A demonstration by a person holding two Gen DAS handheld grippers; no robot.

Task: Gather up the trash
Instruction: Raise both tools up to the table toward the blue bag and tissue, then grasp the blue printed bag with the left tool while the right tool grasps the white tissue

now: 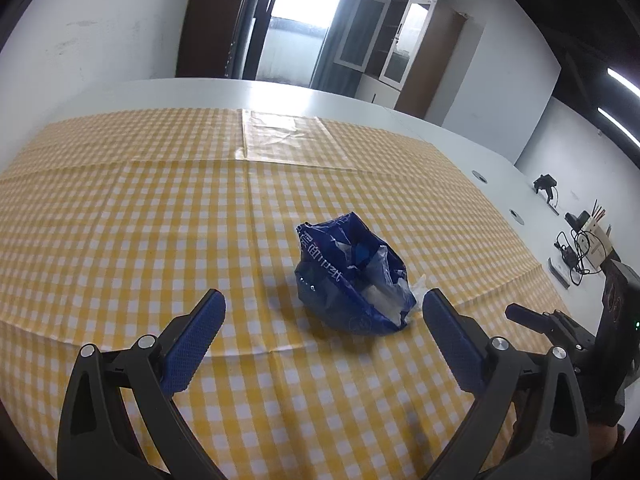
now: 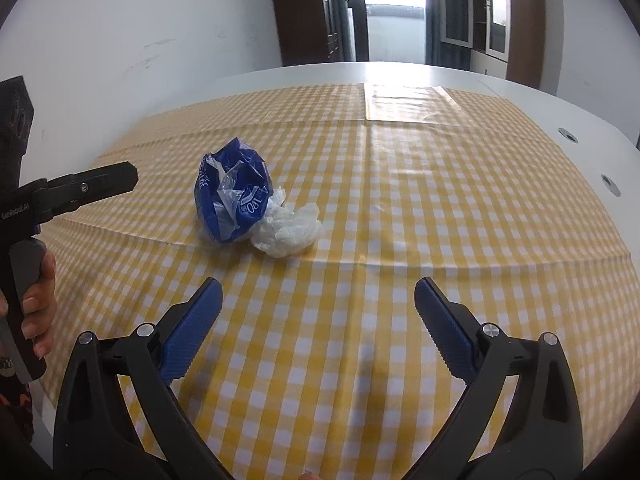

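A crumpled blue plastic bag [image 1: 352, 276] with white print lies on the yellow checked tablecloth [image 1: 160, 208]. My left gripper [image 1: 324, 300] is open, its blue pads just short of the bag on either side. In the right wrist view the same blue bag [image 2: 234, 196] lies ahead to the left, with a crumpled white tissue [image 2: 286, 230] touching its right side. My right gripper [image 2: 318, 286] is open over bare cloth, nothing between its fingers. The left gripper's finger [image 2: 100, 184] shows at that view's left edge, held by a hand [image 2: 38, 292].
A white table [image 1: 400, 108] carries the cloth. At its far right end lie cables, a small box of sticks [image 1: 596, 232] and a black device [image 1: 546, 184]. The right gripper's body [image 1: 560, 328] sits close at the left view's right edge. A doorway and cabinets stand behind.
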